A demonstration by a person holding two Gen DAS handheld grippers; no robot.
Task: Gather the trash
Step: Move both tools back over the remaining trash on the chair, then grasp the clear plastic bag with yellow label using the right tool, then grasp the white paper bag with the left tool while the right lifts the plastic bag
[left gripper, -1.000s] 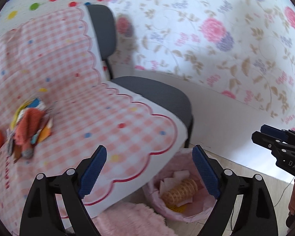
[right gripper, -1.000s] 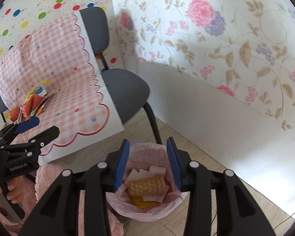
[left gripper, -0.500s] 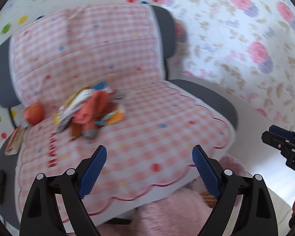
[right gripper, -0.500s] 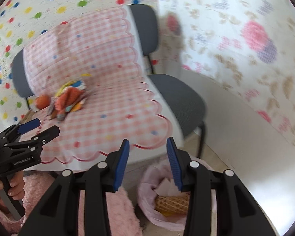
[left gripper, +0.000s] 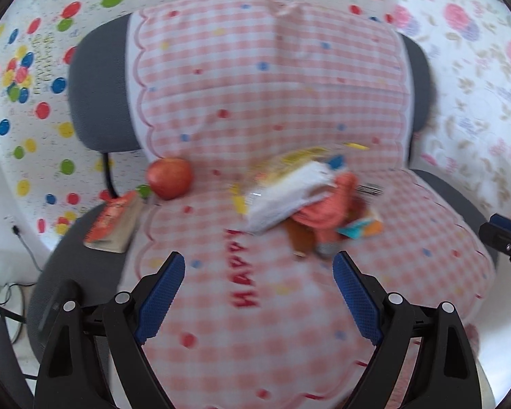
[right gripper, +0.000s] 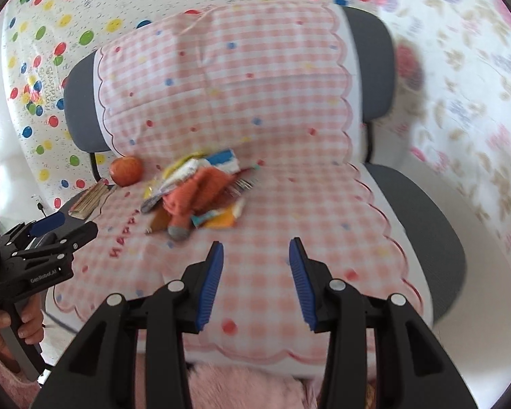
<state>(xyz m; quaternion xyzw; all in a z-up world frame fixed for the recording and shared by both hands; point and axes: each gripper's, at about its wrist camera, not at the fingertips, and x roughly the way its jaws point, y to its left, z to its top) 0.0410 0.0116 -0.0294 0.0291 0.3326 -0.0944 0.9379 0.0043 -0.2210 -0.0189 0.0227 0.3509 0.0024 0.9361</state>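
Two grippers, both swung off the lined bin seen a second ago and now aimed at the seat of the grey chair [right gripper: 436, 204]; bin gone from both views. Meaning for the task, as a judgement: a drop finished, next pick-up under way.

Left gripper [left gripper: 259, 272]: jaws spread wide, nothing between them, short of the pile.
Right gripper [right gripper: 255, 259]: jaws partly apart, nothing between them, over bare cloth.

Counted on the pink checked cloth [right gripper: 289, 187]:
- One trash pile [right gripper: 201, 191], mid-seat, near the backrest, well ahead of both grippers. Within it: one white wrapper [left gripper: 289, 191], one orange crumpled piece [left gripper: 327, 211], several smaller bright scraps, too blurred to number.
- One apple [left gripper: 169, 178], left of the pile, apart from it.
- One small book [left gripper: 114, 221], on the bare seat beside the cloth's left edge; probably not trash.
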